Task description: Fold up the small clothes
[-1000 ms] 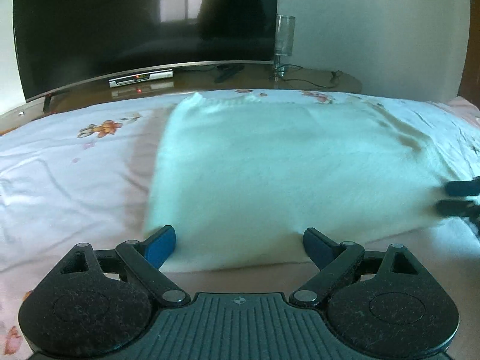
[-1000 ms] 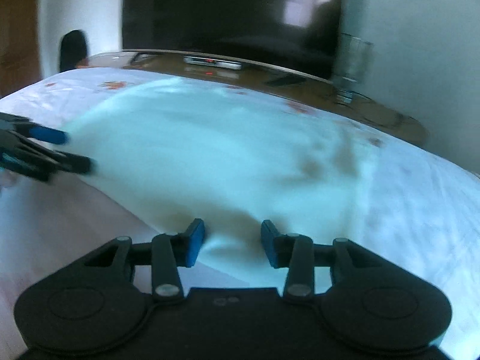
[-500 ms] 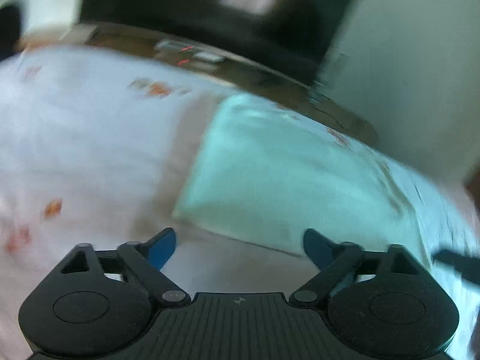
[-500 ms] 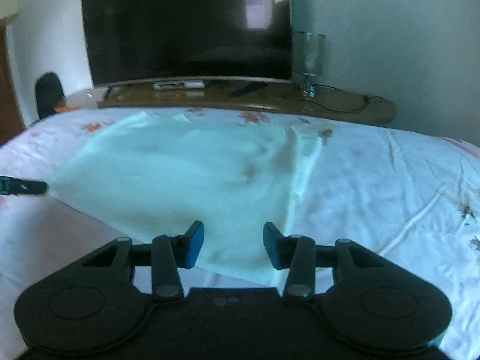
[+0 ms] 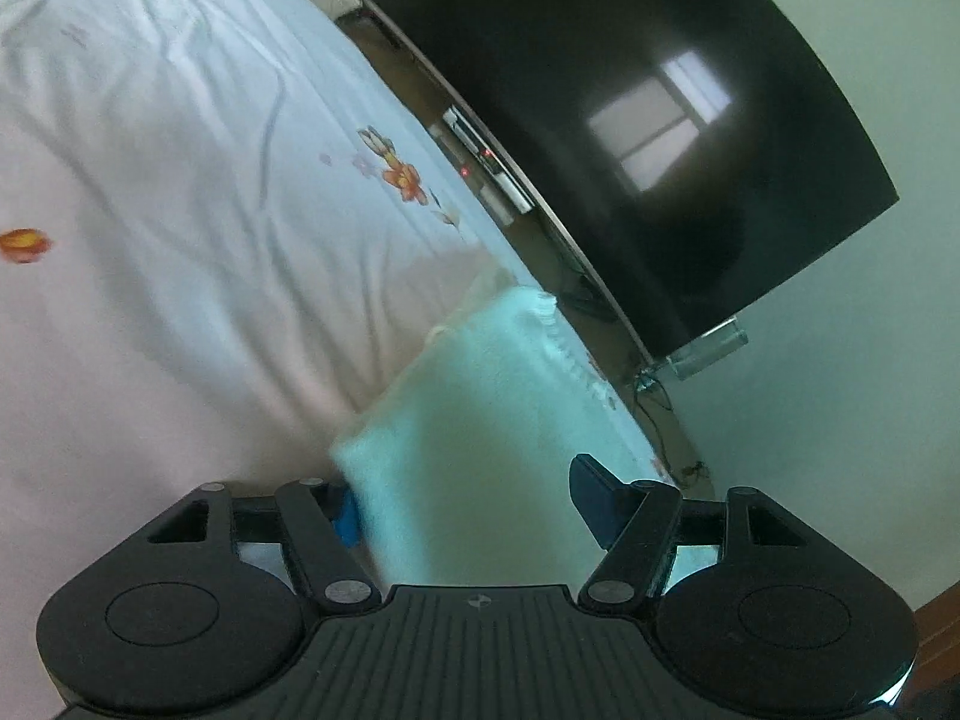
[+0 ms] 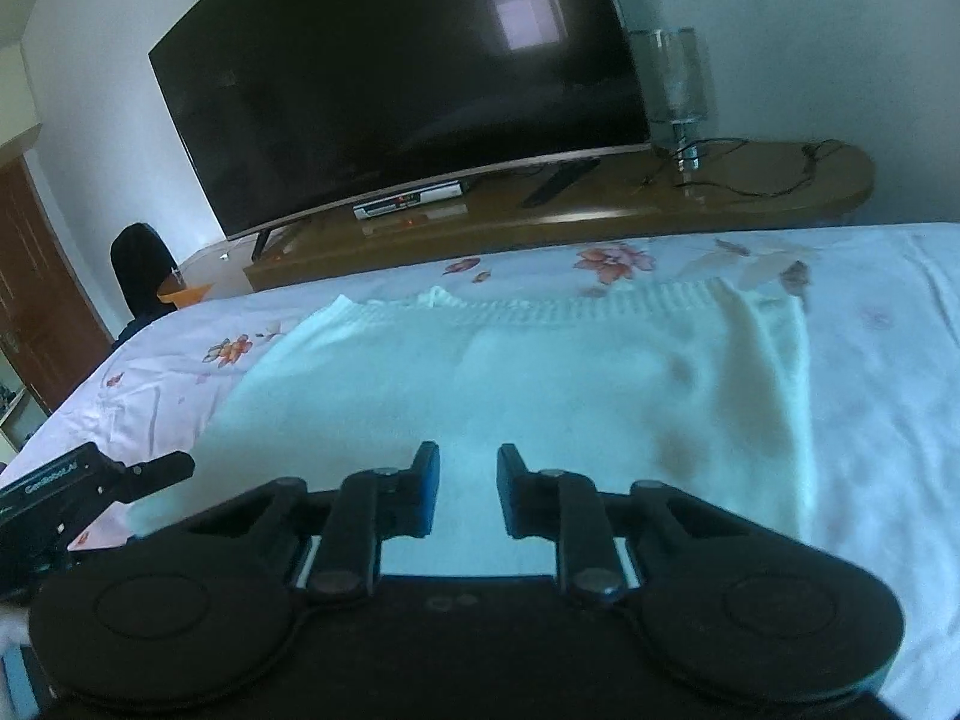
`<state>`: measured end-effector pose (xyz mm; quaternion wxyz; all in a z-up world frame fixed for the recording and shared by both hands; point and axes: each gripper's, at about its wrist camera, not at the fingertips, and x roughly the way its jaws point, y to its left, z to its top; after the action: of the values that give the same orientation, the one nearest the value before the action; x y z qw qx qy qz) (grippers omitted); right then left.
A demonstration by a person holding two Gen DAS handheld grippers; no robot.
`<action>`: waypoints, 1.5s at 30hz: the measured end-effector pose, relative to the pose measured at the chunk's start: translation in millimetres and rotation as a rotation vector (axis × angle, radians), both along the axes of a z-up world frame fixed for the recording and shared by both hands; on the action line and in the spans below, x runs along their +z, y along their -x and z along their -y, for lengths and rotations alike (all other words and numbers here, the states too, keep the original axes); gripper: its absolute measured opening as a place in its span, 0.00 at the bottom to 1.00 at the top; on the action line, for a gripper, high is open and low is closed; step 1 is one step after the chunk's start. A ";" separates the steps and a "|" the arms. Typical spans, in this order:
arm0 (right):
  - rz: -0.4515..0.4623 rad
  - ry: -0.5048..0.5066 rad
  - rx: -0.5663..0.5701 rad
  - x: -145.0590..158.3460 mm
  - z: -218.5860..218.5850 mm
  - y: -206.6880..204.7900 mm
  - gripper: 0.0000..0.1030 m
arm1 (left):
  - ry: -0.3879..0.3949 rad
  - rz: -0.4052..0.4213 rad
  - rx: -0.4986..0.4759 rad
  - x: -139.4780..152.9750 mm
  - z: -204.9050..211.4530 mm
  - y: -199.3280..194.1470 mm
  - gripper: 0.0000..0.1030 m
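We hold the pale garment [image 5: 480, 468] between the parted jaws of the left gripper [image 5: 465, 501] — right gripper [image 6: 467, 495] likewise agape; pinch only the edge layer.

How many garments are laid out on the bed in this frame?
1: a pale mint knit garment spread flat on the floral bedsheet, just ahead of both grippers. Anything nearer than the grippers is out of view.

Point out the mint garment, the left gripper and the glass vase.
mint garment [image 6: 510, 384], right wrist view, flat middle.
left gripper [image 5: 465, 495], left wrist view, midway between its open fingertips.
glass vase [image 6: 672, 75], right wrist view, clear bowl.
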<state>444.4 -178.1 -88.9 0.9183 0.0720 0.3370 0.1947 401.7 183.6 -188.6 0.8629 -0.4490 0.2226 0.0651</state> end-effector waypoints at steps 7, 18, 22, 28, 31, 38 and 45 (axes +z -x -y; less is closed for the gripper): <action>-0.018 -0.007 0.053 -12.4 -17.9 -25.7 0.12 | 0.057 -0.043 -0.038 -16.3 -17.0 -20.8 0.11; -0.072 0.024 0.065 -32.7 -29.1 -38.0 0.03 | -0.305 0.027 -0.246 50.6 20.0 -37.7 0.08; -0.107 -0.044 0.040 -34.0 -20.4 -41.1 0.02 | -0.463 0.104 -0.429 101.2 72.8 -57.6 0.08; -0.137 -0.342 -0.131 -18.1 56.7 -29.0 0.21 | -0.571 0.129 -0.699 125.8 161.6 -78.4 0.08; -0.142 -0.475 -0.252 -15.9 114.6 -15.8 0.42 | -0.593 0.062 -0.831 103.8 207.2 -92.0 0.08; -0.086 -0.550 -0.330 -6.4 189.1 16.6 0.62 | -0.627 0.107 -0.935 112.4 222.6 -51.9 0.69; -0.088 -0.457 -0.155 -0.3 152.8 2.3 0.53 | -0.622 -0.046 -0.564 106.5 117.4 -100.6 0.69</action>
<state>442.1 -330.9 -89.2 0.8747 0.3121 0.3174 0.1916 502.4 66.2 -82.0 0.9362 -0.0871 0.3257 -0.0997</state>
